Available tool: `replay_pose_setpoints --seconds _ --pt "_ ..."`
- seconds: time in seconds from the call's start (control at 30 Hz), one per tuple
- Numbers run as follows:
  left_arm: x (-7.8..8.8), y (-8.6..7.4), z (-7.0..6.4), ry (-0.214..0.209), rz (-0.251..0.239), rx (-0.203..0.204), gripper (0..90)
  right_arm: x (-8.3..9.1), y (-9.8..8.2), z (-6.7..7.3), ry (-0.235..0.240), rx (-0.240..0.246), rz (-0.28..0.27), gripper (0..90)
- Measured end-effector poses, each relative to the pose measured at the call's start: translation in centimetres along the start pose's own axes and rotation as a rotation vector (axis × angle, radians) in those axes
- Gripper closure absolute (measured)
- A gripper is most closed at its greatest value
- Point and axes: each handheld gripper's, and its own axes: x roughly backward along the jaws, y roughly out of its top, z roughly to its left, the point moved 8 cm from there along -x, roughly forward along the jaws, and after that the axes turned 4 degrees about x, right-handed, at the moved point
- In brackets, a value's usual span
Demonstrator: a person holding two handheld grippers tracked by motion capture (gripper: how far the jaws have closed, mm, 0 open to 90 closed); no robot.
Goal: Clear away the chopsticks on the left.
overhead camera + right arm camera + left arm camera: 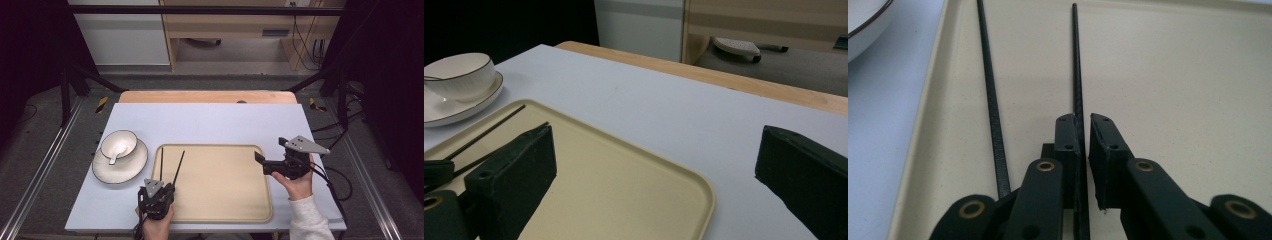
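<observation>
High view first, and I read everything off the beige tray (220, 200). Left of it, off its edge, sits a white plate (112, 172) carrying a bowl (120, 142) with a white spoon (114, 156) in it; I judge that setting untouched for now.

Next come two black chopsticks (170, 167) lying on the tray's left part, fanning slightly apart toward its far rim. My left gripper (159, 192) sits at the tray's near left edge, and in the left gripper view its jaws are pressed nearly together around the near end of the right-hand chopstick (1077, 75). The left-hand chopstick (990, 95) runs beside the jaws, outside them, flat on the tray. So I judge the work about halfway at best: both sticks are already on the tray, one is pinched, and whether it is being laid down or taken up I cannot tell.

My left hand (156, 227) comes in low at the tray's near edge, the gripper pointing away from me along the sticks.

At the tray's right edge my right gripper (262, 164) is held above the table, tilted, aimed back toward the tray. In the right gripper view its jaws stand spread wide, with nothing between them but the tray's corner (694, 195) and the table (664, 115) beyond.
</observation>
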Motion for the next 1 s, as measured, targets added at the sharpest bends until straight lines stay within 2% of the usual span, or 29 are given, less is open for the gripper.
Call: replay_pose_setpoints --seconds 0.07,0.17,0.27,0.33,0.37,0.47,0.57,0.67,0.77,0.87,1.0 --pt "0.3 0.2 -0.1 -0.013 0.0 -0.006 80.2 0.1 0.1 -0.1 -0.002 0.002 -0.005 3.2" --pt "0.9 1.1 -0.2 -0.042 -0.025 -0.021 75.6 0.3 0.2 -0.2 -0.006 -0.001 -0.01 3.2" --pt "1.6 2.4 -0.3 -0.102 -0.045 -0.039 70.0 0.4 0.2 -0.3 -0.007 -0.002 -0.015 3.2" --pt "2.3 3.7 -0.3 -0.154 -0.063 -0.08 65.5 0.5 0.3 -0.3 -0.007 -0.005 -0.02 3.2" --pt "2.4 3.9 -0.3 -0.162 -0.068 -0.089 62.7 0.5 0.3 -0.3 -0.006 -0.004 -0.02 3.1" --pt "3.3 5.6 -0.2 -0.224 -0.091 -0.138 54.9 0.6 0.4 -0.3 -0.006 -0.006 -0.021 3.1" --pt "3.9 6.8 0.2 -0.251 -0.09 -0.18 44.2 0.6 0.4 -0.4 -0.009 -0.009 -0.024 3.1" --pt "4.4 7.4 0.7 -0.261 -0.082 -0.221 36.2 0.8 0.4 -0.5 -0.008 -0.011 -0.025 2.9" --pt "4.9 7.6 1.6 -0.253 -0.08 -0.282 30.3 0.9 0.5 -0.6 -0.011 -0.013 -0.033 2.9" --pt "5.2 7.4 2.4 -0.26 -0.079 -0.3 25.8 0.8 0.4 -0.7 -0.014 -0.014 -0.03 2.8" --pt "5.4 7.1 3.7 -0.265 -0.079 -0.293 22.2 0.8 0.3 -0.8 -0.019 -0.017 -0.028 2.7"
